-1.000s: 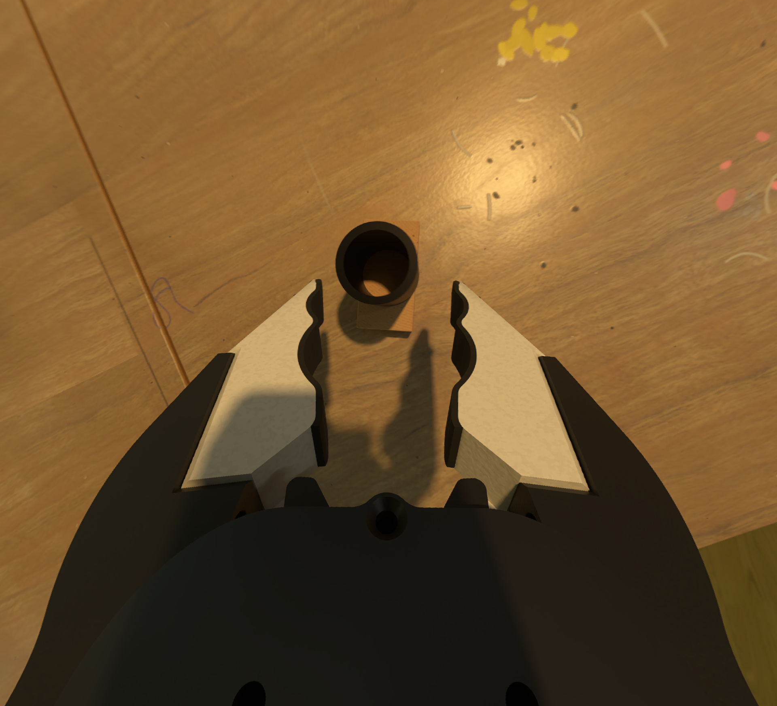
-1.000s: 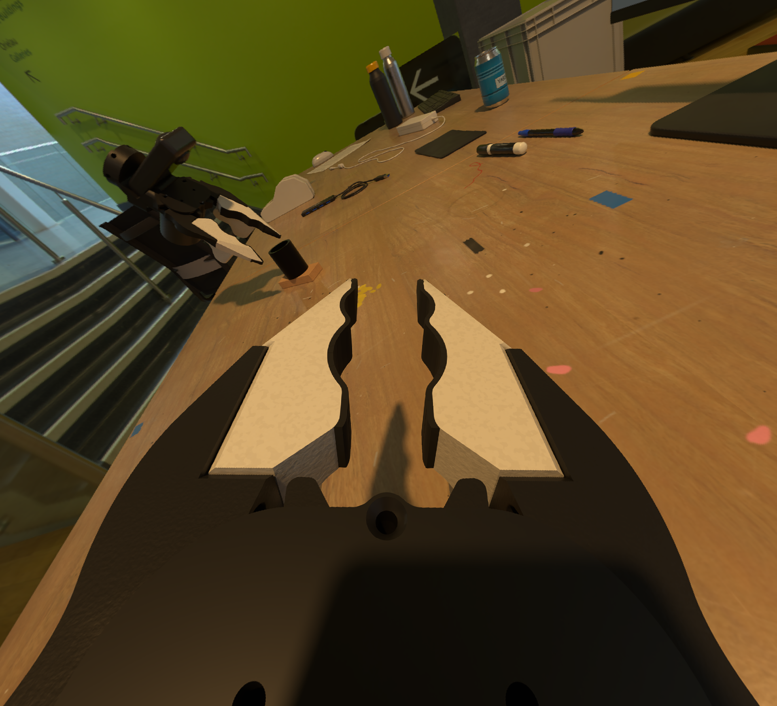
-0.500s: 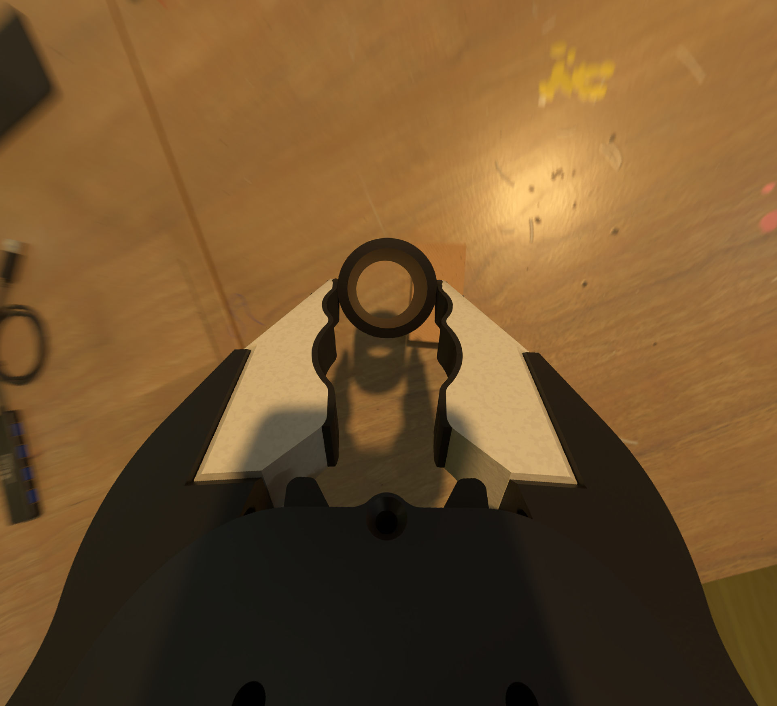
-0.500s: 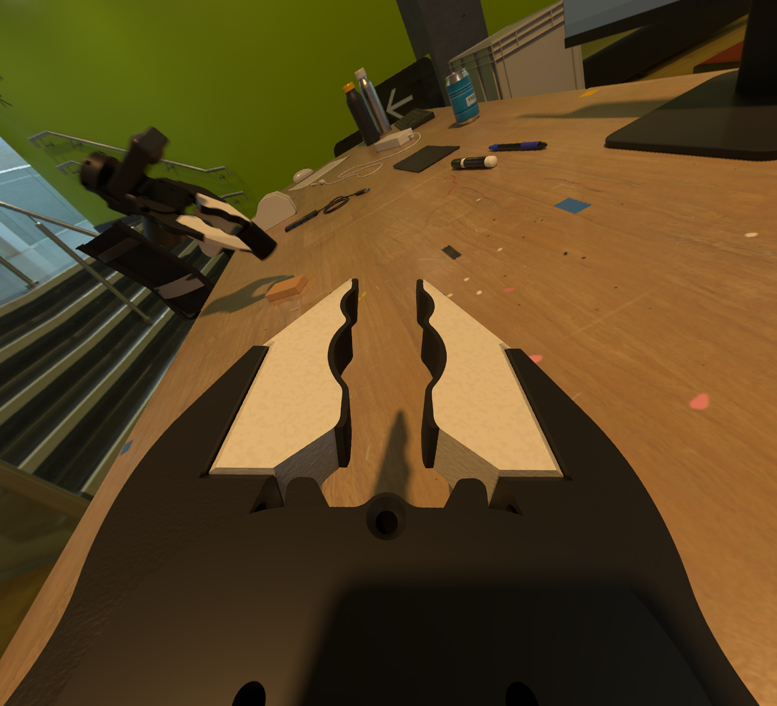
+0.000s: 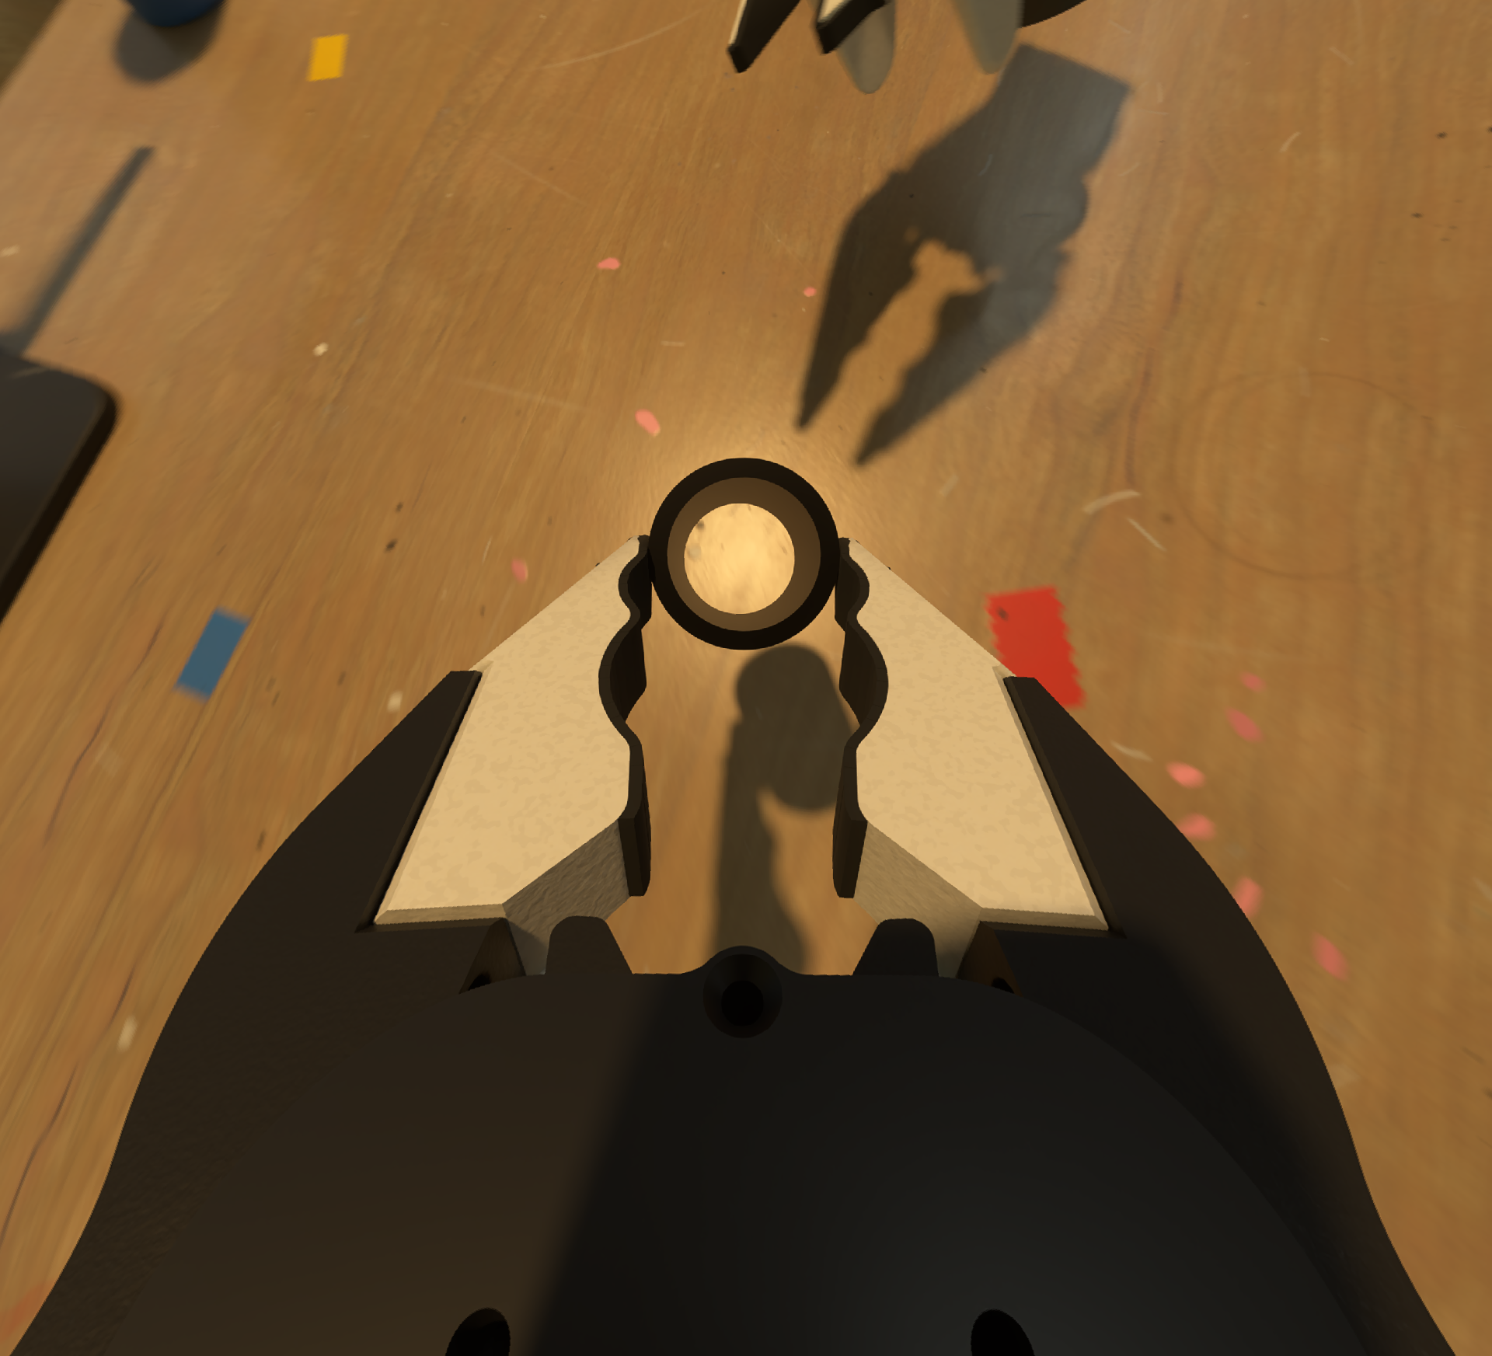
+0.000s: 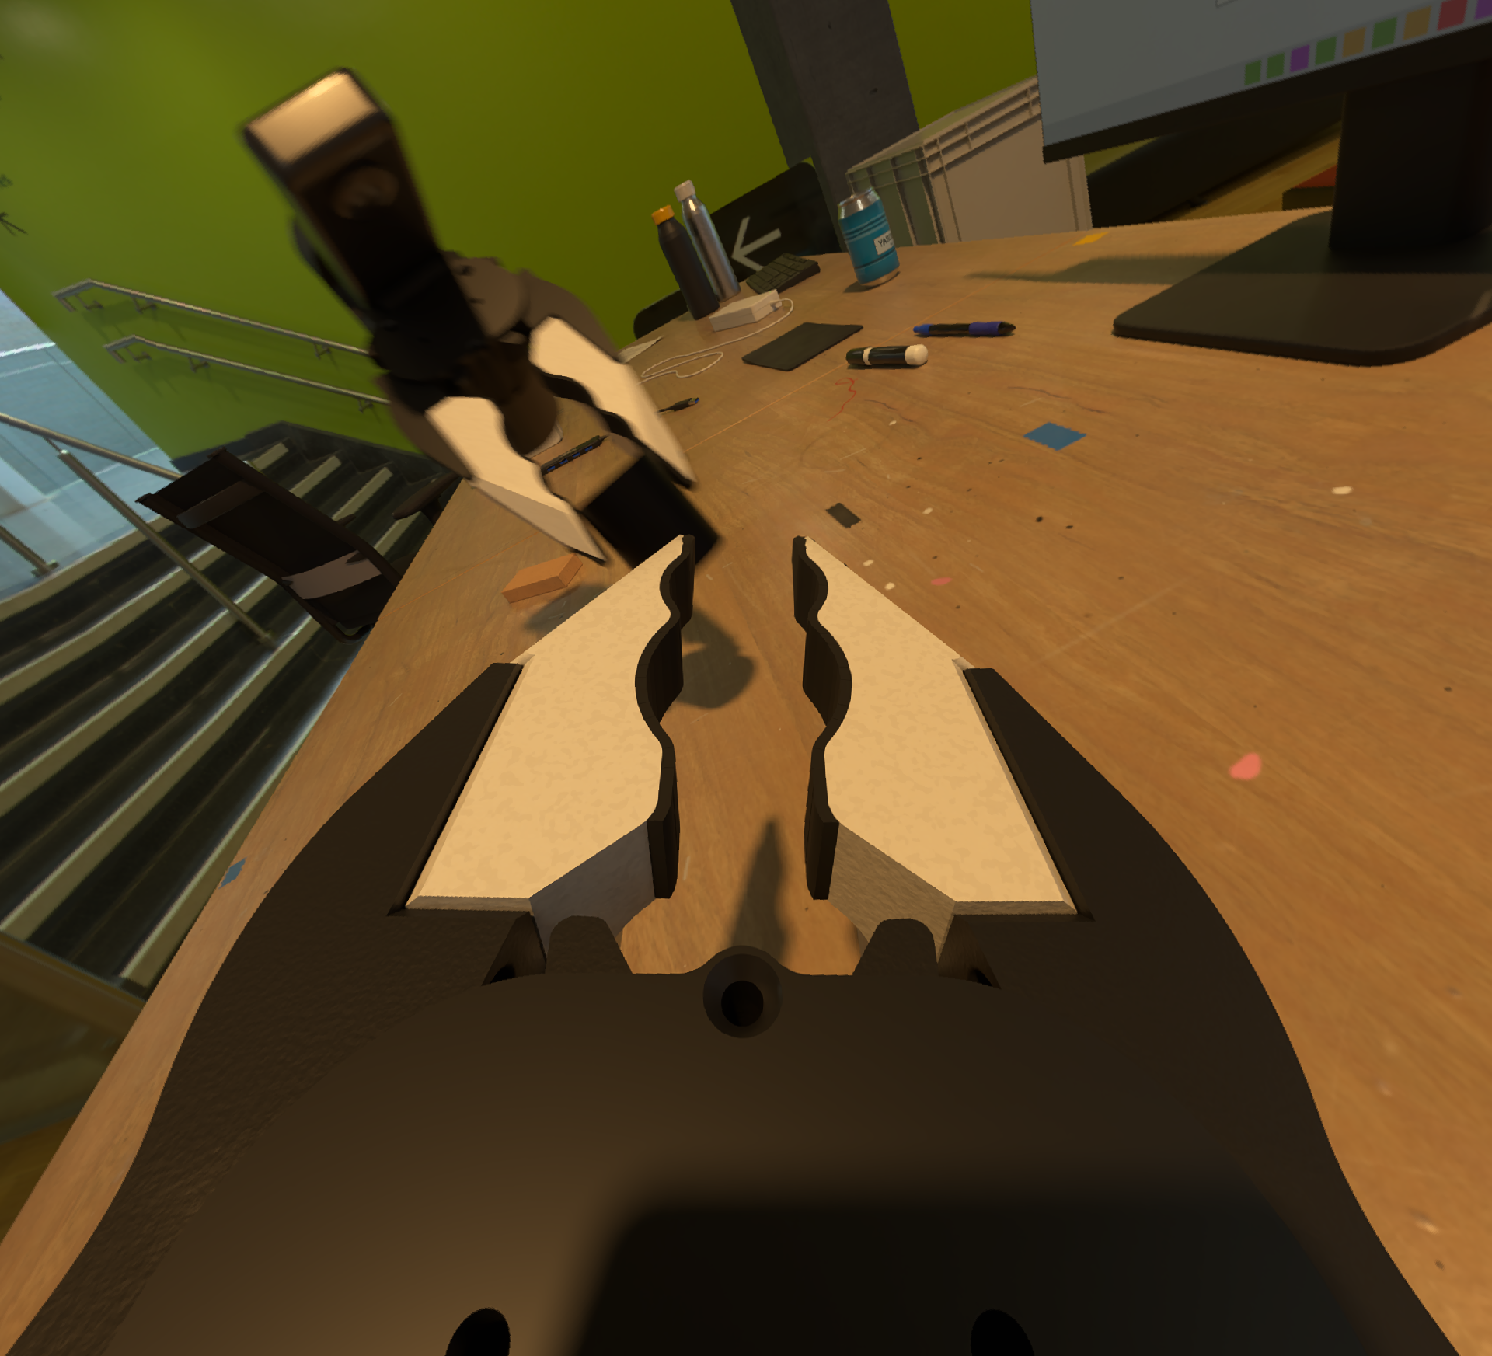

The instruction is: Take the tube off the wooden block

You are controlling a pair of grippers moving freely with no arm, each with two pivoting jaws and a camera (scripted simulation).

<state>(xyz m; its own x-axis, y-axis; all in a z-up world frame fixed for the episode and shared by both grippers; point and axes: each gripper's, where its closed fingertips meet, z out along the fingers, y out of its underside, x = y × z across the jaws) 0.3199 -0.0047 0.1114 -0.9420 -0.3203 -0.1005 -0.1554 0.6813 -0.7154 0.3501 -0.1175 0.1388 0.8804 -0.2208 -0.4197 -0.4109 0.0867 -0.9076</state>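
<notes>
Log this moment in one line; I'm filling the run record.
left gripper: shut on tube | tube: lifted off wooden block | right gripper: open, empty

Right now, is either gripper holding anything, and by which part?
The left gripper holds the dark tube by its outer wall, pinched at the fingertips, clear of the wooden block. The right gripper is open and empty.

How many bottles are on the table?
2: a dark orange-capped bottle and a silver bottle beside it, at the far end of the table, left of the blue can. The left gripper may hide others.
</notes>
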